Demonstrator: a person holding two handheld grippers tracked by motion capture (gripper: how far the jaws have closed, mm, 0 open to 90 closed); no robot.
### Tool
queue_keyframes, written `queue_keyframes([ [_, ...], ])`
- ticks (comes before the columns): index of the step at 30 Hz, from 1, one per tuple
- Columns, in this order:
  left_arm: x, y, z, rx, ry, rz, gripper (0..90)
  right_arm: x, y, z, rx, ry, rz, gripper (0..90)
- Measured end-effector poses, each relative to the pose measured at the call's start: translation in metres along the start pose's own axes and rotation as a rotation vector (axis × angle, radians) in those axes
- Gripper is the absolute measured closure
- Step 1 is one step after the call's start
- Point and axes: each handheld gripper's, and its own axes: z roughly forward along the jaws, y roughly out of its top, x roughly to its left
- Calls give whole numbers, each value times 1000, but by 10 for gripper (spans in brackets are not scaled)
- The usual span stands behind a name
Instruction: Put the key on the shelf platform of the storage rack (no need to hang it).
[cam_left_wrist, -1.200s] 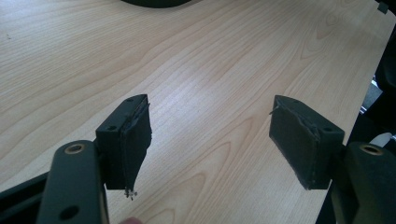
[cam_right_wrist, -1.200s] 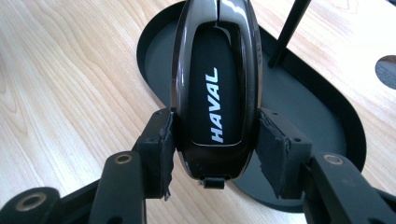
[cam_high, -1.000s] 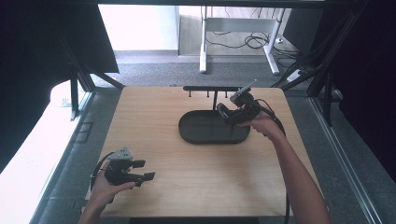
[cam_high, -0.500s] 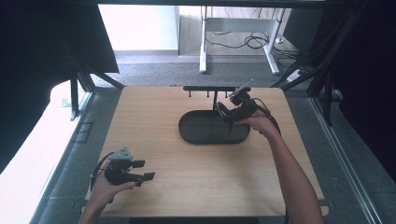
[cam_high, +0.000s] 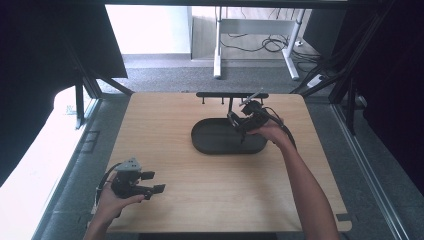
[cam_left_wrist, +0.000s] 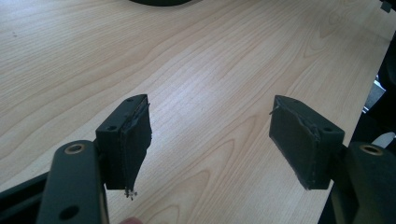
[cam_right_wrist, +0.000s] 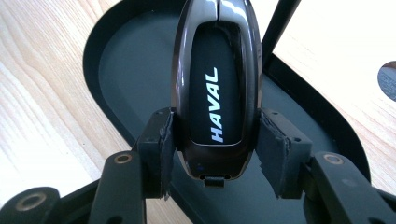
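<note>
- Since a second ago the right gripper (cam_high: 239, 121) has come down a little toward the black oval tray (cam_high: 210, 146), carrying its load along; the left gripper (cam_high: 150, 182) has kept its place near the table's front-left corner.
- In the right gripper view the right gripper's (cam_right_wrist: 212, 140) pads (cam_right_wrist: 163, 149) press on both sides of a glossy black car key fob (cam_right_wrist: 217, 88) marked HAVAL in white, so the jaws are clamped on it.
- The fob points away from the camera, lengthwise between the jaws, and hangs over the tray's (cam_right_wrist: 130, 70) dark floor, near its rim.
- Just beyond the tray a black rack with small hooks (cam_high: 231, 95) stands at the far edge of the wooden table (cam_high: 165, 120).
- The left gripper's (cam_left_wrist: 210, 135) jaws stand wide apart with nothing between them, only bare light wood (cam_left_wrist: 210, 60) under them.
- It is well apart from the tray, held in the person's left hand (cam_high: 112, 202).
</note>
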Motion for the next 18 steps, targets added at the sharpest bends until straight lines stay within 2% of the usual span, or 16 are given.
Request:
queue_keyframes([
  [11, 0, 0, -1, 1, 3, 2, 299, 10, -1, 22, 32, -17, -20, 497],
  [18, 0, 0, 0, 2, 3, 2, 299, 12, -3, 29, 31, -19, -21, 496],
])
